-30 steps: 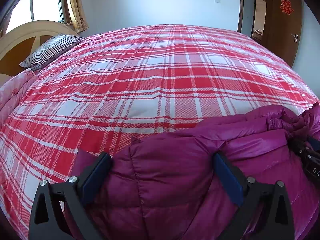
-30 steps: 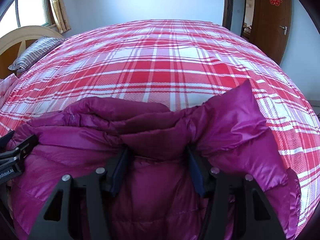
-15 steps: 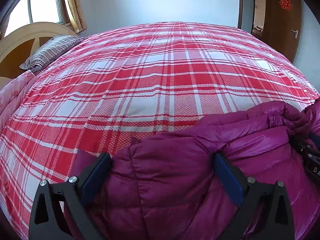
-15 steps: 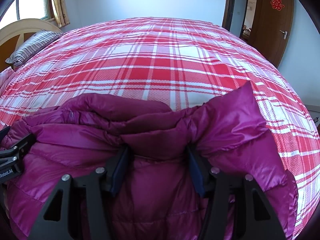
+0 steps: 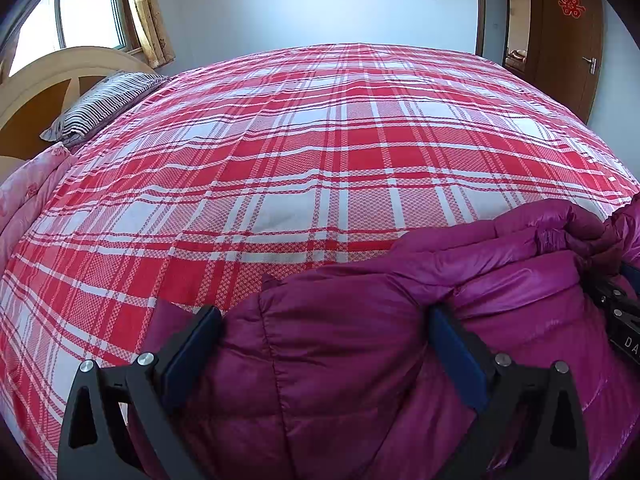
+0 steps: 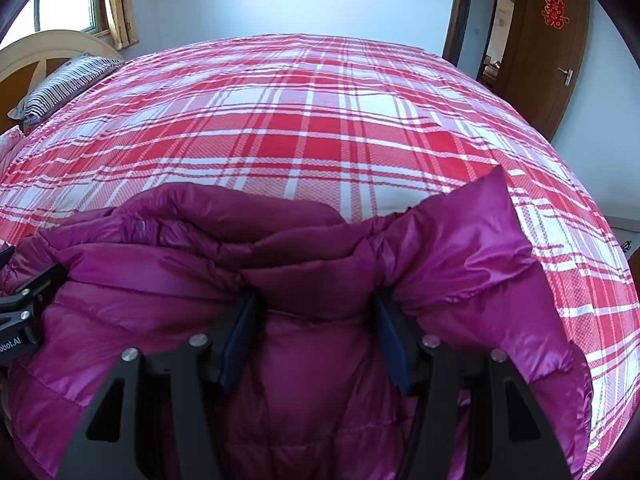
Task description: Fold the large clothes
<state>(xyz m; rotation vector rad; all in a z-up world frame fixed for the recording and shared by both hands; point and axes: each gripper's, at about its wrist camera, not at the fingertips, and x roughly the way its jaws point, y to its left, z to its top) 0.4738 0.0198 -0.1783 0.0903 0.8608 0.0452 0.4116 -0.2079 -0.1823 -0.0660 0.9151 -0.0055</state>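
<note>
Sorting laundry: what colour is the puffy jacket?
The jacket is magenta-purple, clearest in the right wrist view.

Your magenta quilted down jacket (image 5: 400, 340) lies bunched on the near edge of the bed's red-and-white plaid sheet (image 5: 320, 152), with open sheet stretching beyond it. Your left gripper (image 5: 324, 340) clamps a thick fold at the jacket's left part, your right gripper (image 6: 316, 316) a fold further right, beside an upstanding flap. The striped pillow (image 5: 100, 108) rests far left against the curved wooden headboard (image 5: 44, 80); the brown wooden door (image 6: 552, 48) stands far right.
</note>
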